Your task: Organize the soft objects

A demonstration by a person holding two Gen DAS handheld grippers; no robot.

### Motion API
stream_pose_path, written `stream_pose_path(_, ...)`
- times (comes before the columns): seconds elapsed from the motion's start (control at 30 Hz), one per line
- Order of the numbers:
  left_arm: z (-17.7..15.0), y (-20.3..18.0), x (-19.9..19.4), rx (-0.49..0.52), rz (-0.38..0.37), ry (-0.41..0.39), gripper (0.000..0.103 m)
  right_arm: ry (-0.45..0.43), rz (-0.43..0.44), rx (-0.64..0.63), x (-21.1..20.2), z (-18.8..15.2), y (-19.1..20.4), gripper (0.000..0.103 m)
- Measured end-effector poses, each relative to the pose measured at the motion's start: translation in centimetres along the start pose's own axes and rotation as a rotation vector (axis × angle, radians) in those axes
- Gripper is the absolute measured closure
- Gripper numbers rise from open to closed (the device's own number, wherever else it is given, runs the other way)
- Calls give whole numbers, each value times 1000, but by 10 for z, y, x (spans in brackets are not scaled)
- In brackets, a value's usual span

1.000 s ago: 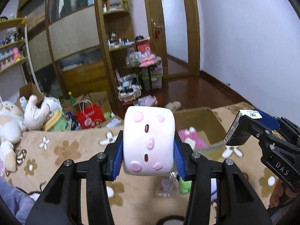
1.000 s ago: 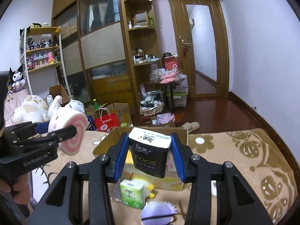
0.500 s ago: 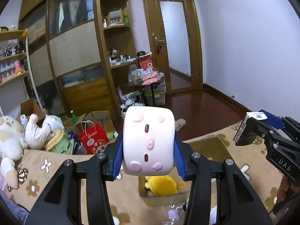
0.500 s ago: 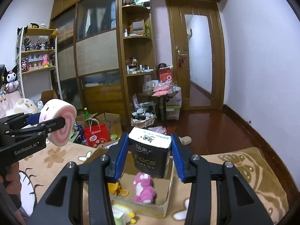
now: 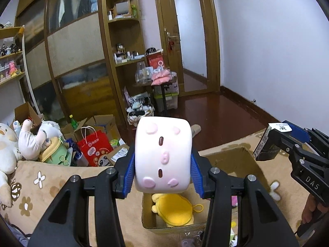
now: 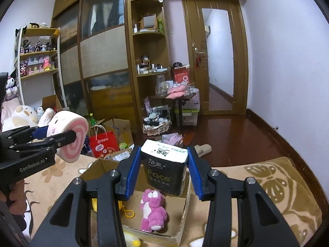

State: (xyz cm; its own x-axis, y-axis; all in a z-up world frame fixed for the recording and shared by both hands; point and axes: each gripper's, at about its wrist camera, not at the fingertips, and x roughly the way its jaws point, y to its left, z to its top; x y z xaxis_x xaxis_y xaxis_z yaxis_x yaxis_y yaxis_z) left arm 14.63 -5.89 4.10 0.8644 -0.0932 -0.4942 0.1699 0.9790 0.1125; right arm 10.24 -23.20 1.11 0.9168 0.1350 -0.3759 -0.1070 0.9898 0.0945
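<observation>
My left gripper (image 5: 163, 175) is shut on a pink-and-white roll-cake plush (image 5: 163, 158), held above the near left side of an open cardboard box (image 5: 244, 160). It also shows in the right wrist view (image 6: 68, 138). My right gripper (image 6: 164, 173) is shut on a black tissue pack (image 6: 165, 171) above the same box (image 6: 185, 207); the pack shows at the right of the left wrist view (image 5: 267, 144). Inside the box lie a yellow plush (image 5: 174, 210) and a pink bear plush (image 6: 153, 210).
The box sits on a beige flower-patterned blanket (image 5: 41, 185). Plush toys (image 5: 35, 142), a red paper bag (image 5: 94, 148) and cardboard boxes stand beyond its far edge. Wooden cabinets, shelves and a door fill the back wall.
Both grippers have shifted slightly over the box since half a second ago. A second ago they were lower and nearer the blanket. Both grips are unchanged.
</observation>
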Motion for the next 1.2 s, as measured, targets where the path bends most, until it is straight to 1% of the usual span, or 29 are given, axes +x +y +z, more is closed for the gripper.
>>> stream_pose_path(0.27, -19, 0, 34, -5, -19, 85, 57, 68, 22, -4, 30, -21, -1, 56)
stream_pose_path(0.53, -41, 4, 66, -20, -37, 188, 57, 116, 48, -10, 48, -40, 0, 56)
stream_pose_path(0.87, -57, 3, 81, -23, -66, 257, 55, 113, 86, -26, 48, -44, 11, 55)
stream_pose_path(1.0, -61, 2, 82, -21, -66, 278, 54, 159, 113, -1, 53, -49, 8, 55)
stream_pose_path(1.13, -65, 2, 82, -19, -63, 298, 53, 186, 112, 21, 55, -55, 5, 55)
stream_pose_path(1.2, -66, 2, 80, -23, -64, 311, 50, 195, 107, 26, 55, -57, 3, 55)
